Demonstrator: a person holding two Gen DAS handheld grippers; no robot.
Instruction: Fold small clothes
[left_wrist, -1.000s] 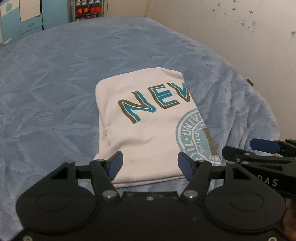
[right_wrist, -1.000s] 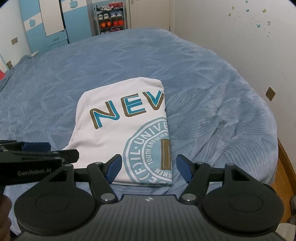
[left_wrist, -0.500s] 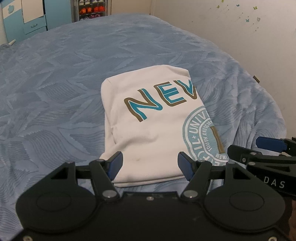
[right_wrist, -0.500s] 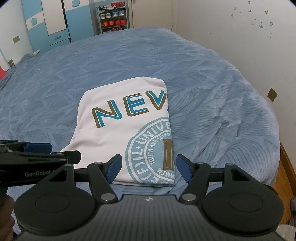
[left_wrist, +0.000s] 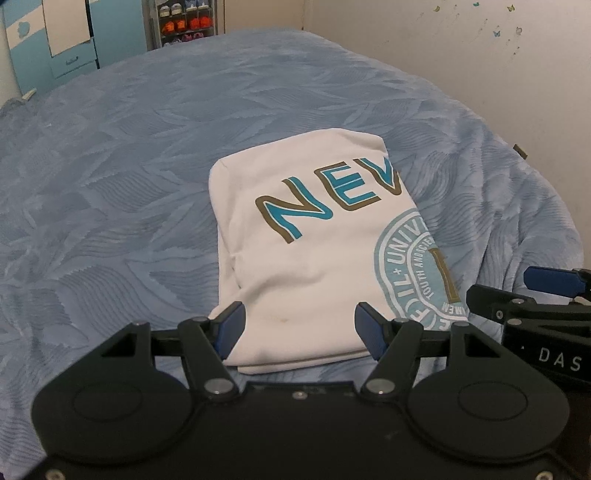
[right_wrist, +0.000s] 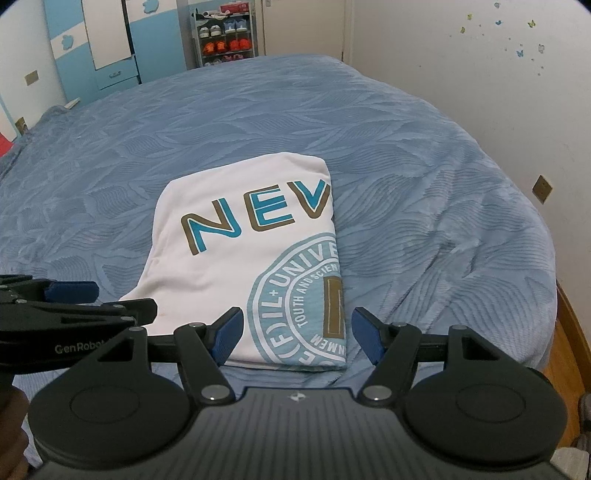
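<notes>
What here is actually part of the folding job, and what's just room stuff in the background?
Part of the job:
white T-shirt, lying folded on the blue bedspread
left gripper, open
right gripper, open

Just room stuff:
shoe rack
blue and white wardrobe
butterfly stickers on the wall

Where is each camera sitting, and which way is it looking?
Left wrist: sits on the left claw, looks forward over the near edge of the folded shirt on the bed; the right claw pokes in at the right.
Right wrist: sits on the right claw, looks at the shirt's near right corner; the left claw shows at the left.
Both see the shirt, bed, shoe rack and wardrobe.
</notes>
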